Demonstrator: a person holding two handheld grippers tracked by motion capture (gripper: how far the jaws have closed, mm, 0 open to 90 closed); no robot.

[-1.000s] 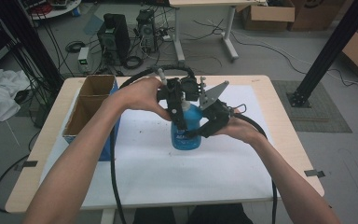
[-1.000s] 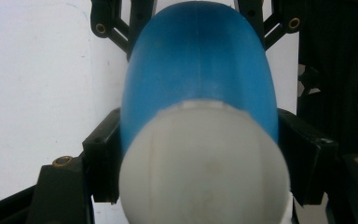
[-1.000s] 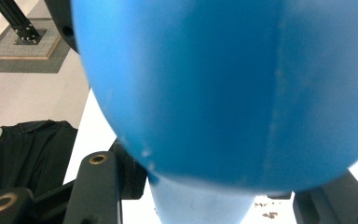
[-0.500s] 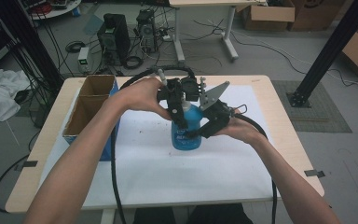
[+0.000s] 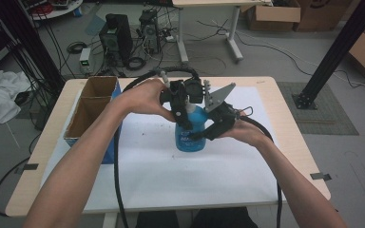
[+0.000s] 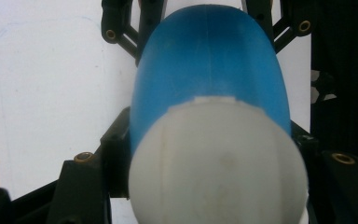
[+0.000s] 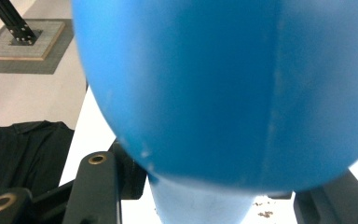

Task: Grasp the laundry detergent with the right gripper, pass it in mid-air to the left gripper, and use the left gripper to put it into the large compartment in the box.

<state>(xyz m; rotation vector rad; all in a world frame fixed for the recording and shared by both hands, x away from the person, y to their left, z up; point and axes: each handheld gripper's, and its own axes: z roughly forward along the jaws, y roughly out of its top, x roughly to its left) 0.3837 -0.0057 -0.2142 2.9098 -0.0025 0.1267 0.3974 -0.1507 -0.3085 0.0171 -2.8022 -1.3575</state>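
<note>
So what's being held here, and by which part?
The blue bottle: left gripper clamps its white cap from above, right gripper grips its body from the side.

A blue bottle (image 5: pixel 189 135) stood upright near the centre of the white-covered desk (image 5: pixel 171 180). Its top was gripped from ten o'clock by the left gripper (image 5: pixel 183 111), its body from three o'clock by the right gripper (image 5: pixel 208 135). An open cardboard box (image 5: pixel 92 111) was seen at nine o'clock, well apart.
</note>
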